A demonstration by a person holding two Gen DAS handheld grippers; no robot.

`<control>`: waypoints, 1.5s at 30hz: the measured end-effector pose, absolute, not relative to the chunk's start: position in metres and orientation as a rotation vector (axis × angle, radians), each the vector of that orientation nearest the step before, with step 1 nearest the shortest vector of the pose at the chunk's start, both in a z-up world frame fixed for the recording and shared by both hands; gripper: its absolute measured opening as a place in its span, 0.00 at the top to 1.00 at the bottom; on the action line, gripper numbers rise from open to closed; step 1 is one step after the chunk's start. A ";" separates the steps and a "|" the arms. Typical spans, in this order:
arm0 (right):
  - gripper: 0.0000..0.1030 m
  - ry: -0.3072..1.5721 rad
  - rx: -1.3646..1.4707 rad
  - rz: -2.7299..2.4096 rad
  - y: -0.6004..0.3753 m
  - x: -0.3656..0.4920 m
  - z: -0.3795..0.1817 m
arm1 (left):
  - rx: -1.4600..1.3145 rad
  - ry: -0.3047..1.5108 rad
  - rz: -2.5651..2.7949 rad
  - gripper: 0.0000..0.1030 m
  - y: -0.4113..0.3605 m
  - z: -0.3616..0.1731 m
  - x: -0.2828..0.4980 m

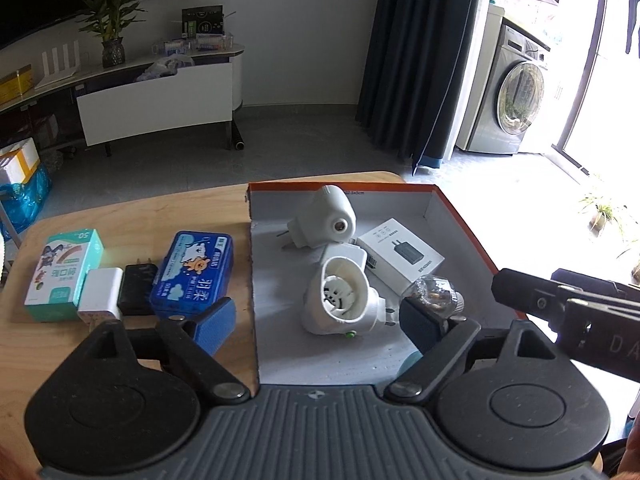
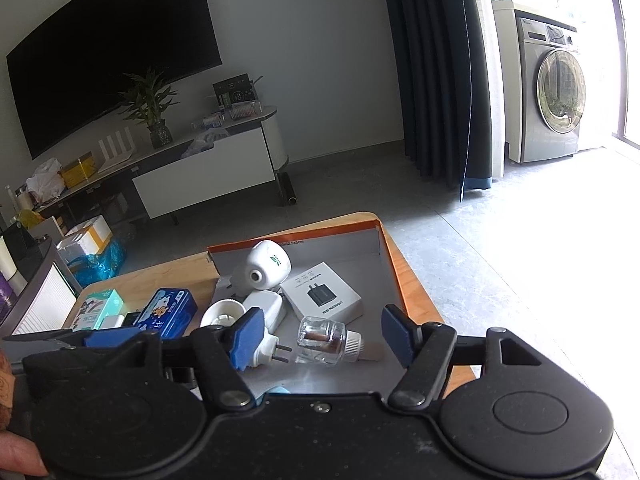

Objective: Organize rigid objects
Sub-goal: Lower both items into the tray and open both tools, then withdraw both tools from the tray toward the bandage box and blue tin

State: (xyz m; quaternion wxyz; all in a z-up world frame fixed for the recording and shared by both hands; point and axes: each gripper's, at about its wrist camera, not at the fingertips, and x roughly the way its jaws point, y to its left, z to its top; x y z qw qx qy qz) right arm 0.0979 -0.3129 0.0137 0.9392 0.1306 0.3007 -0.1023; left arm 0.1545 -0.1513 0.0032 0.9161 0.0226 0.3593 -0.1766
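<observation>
An orange-rimmed cardboard box [image 1: 460, 216] with a grey floor sits on the wooden table [image 1: 132, 216]. In it lie two white plug-in devices [image 1: 328, 216] [image 1: 340, 300], a white charger carton [image 1: 400, 256], a white adapter [image 1: 346, 254] and a clear bottle [image 1: 436, 292]. My left gripper [image 1: 318, 322] is open, its pads wide on either side of the nearer white device without touching it. My right gripper [image 2: 322, 336] is open too. The clear bottle [image 2: 324, 338] lies on its side on the box floor between the pads, free of both.
Left of the box stand a teal carton [image 1: 60, 276], a white charger [image 1: 102, 292], a black charger [image 1: 138, 288] and a blue tin [image 1: 194, 272]. The right tool's black frame [image 1: 568, 312] reaches in over the box's right wall. The table's rounded far edge [image 2: 360, 216] drops to the floor.
</observation>
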 end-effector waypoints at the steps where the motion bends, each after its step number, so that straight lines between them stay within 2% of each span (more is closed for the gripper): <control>1: 0.19 0.614 0.266 -0.203 -0.310 0.098 0.014 | 0.046 0.737 -0.353 0.09 -0.147 0.005 0.154; 8: 0.17 0.631 0.243 -0.151 -0.284 0.101 0.016 | 0.027 0.733 -0.287 0.06 -0.119 0.008 0.149; 25: 0.17 0.691 0.198 -0.014 -0.219 0.115 0.008 | -0.051 0.733 -0.147 0.06 -0.040 0.004 0.140; 45: 0.17 0.730 0.161 0.056 -0.178 0.135 -0.001 | -0.089 0.732 -0.079 0.06 0.000 0.001 0.147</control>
